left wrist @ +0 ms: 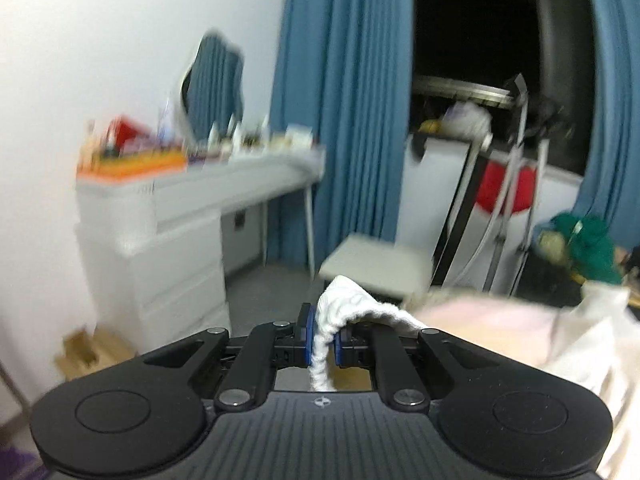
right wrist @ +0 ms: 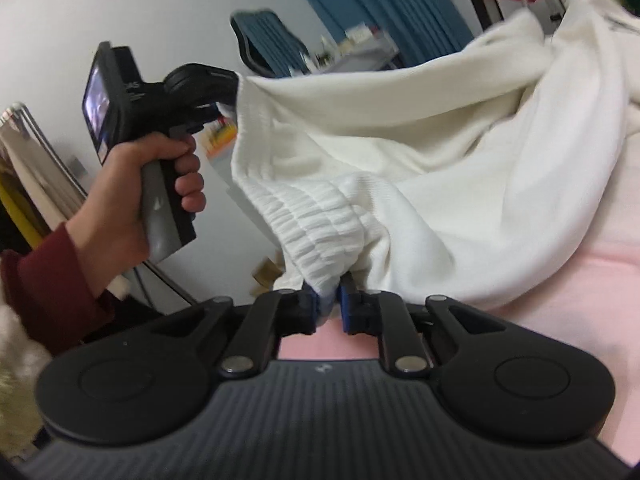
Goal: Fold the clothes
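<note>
A white garment [right wrist: 420,168] with a ribbed elastic band hangs between my two grippers above a pink surface [right wrist: 580,300]. My left gripper [left wrist: 322,340] is shut on the ribbed band of the garment [left wrist: 344,308], which drapes over its right finger. My right gripper [right wrist: 327,304] is shut on another part of the ribbed band [right wrist: 320,236]. In the right wrist view the left gripper [right wrist: 228,92] shows at the upper left, held in a hand, gripping the garment's far edge. The rest of the garment trails to the right over the pink surface.
A white dresser and desk [left wrist: 180,216] with cluttered small items stand at the left wall. Blue curtains [left wrist: 340,100] hang behind. A white stool [left wrist: 380,268] stands ahead. A rack with red cloth [left wrist: 508,184] and a green garment pile [left wrist: 588,244] are at the right.
</note>
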`<state>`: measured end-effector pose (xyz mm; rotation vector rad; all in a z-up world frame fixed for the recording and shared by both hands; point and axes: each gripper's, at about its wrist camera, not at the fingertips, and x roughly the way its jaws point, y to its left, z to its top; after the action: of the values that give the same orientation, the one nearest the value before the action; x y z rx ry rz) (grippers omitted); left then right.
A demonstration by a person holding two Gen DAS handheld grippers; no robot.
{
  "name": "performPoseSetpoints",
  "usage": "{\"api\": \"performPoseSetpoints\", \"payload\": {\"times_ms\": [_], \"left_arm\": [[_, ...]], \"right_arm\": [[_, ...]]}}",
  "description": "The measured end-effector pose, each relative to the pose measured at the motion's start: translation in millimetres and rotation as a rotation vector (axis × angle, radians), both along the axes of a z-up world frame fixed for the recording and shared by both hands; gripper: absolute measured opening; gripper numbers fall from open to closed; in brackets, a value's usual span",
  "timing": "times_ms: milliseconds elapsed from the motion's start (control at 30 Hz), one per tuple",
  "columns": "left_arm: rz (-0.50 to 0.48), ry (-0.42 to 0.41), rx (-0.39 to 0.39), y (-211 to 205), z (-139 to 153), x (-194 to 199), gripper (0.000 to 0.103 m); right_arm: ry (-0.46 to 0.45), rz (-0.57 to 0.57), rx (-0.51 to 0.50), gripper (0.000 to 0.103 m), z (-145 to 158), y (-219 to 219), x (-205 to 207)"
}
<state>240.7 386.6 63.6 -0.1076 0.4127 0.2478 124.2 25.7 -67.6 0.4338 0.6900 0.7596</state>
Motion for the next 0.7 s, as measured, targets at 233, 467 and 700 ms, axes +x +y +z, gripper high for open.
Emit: {"api": "performPoseSetpoints", "payload": {"times_ms": [233, 467, 700], "left_arm": [[0.020, 0.008, -0.058, 19, -23, -20, 0.017], [0.026, -0.004, -0.070, 24, -23, -52, 0.089], [-0.042, -0.034, -0.043, -27, 7, -136, 0.091]], "right_arm": [[-0.056, 0.079, 0.043, 0.077, 0, 2, 12], [-0.118, 0.109, -0.004, 0.087, 19, 6, 9], [-0.204, -0.001, -0.039, 0.087, 57, -33, -11]]}}
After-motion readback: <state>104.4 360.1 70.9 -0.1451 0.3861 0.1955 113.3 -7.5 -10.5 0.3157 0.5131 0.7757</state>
